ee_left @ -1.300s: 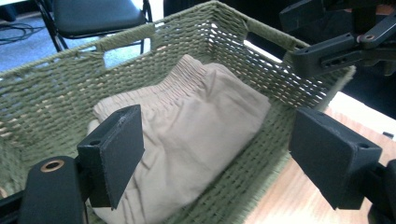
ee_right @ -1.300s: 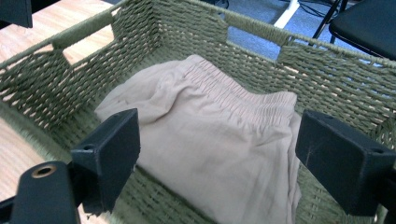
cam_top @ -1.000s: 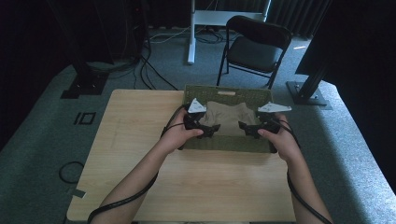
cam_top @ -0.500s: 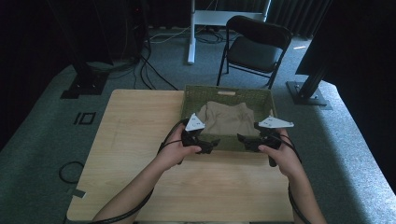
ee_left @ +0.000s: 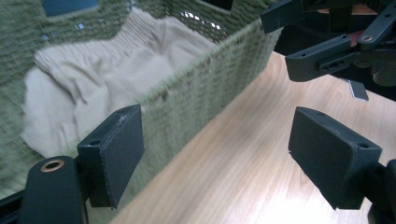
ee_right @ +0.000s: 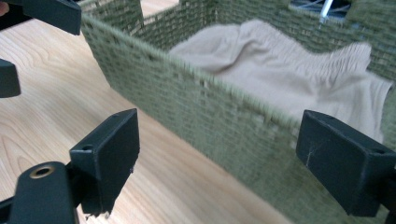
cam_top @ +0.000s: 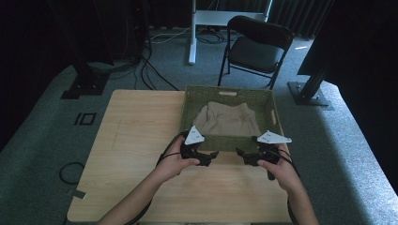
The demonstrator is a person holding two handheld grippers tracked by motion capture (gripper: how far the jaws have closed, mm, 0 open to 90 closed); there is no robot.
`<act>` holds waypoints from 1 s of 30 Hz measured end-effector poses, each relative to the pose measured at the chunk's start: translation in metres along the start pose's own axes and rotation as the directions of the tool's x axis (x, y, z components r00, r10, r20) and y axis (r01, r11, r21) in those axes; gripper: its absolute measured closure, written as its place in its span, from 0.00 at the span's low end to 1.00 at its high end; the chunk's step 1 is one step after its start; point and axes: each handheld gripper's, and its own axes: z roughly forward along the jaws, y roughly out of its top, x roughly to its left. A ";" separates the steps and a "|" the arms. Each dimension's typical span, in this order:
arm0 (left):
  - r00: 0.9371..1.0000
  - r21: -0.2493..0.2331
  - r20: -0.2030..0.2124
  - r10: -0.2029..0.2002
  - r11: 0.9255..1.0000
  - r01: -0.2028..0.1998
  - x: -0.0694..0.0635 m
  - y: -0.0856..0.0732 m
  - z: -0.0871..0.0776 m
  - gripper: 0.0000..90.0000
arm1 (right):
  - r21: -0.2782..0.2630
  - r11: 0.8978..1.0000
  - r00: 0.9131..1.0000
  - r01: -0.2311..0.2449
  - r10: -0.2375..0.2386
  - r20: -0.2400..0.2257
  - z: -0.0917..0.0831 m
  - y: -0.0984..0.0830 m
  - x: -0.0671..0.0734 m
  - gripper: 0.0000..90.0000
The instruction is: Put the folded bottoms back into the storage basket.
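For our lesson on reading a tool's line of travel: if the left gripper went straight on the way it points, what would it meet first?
Probably the right gripper, which faces the left gripper across bare table. The green basket runs close along one side, so depth is uncertain.

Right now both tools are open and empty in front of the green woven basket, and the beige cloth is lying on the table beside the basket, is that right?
Not quite. The beige cloth lies inside the green woven basket, not on the table beside it; the high view shows it within the walls. The rest holds: the left tool and right tool are open and empty in front of the basket.
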 end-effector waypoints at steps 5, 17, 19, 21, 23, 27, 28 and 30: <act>1.000 0.015 0.014 -0.018 1.000 0.017 -0.002 -0.013 0.005 0.22 | 0.029 1.000 1.000 -0.004 0.004 -0.009 0.006 -0.015 0.002 0.14; 1.000 0.068 0.002 -0.019 0.998 0.018 -0.002 -0.043 0.016 0.22 | 0.071 0.997 0.999 -0.032 0.031 0.005 0.014 -0.049 0.001 0.12; 1.000 0.073 0.002 -0.019 0.997 0.019 -0.002 -0.046 0.017 0.22 | 0.084 0.996 1.000 -0.030 0.029 0.010 0.015 -0.053 0.001 0.12; 0.999 0.094 -0.005 -0.033 0.995 0.033 0.000 -0.057 0.022 0.22 | 0.112 0.993 0.999 -0.031 0.028 0.028 0.018 -0.066 -0.001 0.12; 0.999 0.098 -0.008 -0.036 0.995 0.036 0.000 -0.061 0.023 0.22 | 0.129 0.991 0.999 -0.028 0.023 0.038 0.019 -0.072 -0.001 0.12; 0.999 0.113 -0.012 -0.034 0.993 0.035 0.002 -0.066 0.023 0.22 | 0.152 0.988 0.998 -0.034 0.026 0.052 0.020 -0.080 -0.003 0.12; 0.999 0.114 -0.017 -0.037 0.993 0.038 0.003 -0.068 0.023 0.22 | 0.158 0.987 0.998 -0.036 0.028 0.054 0.019 -0.082 -0.003 0.12; 0.999 0.119 -0.023 -0.044 0.992 0.047 0.005 -0.071 0.023 0.22 | 0.165 0.986 0.997 -0.038 0.027 0.067 0.019 -0.085 -0.005 0.12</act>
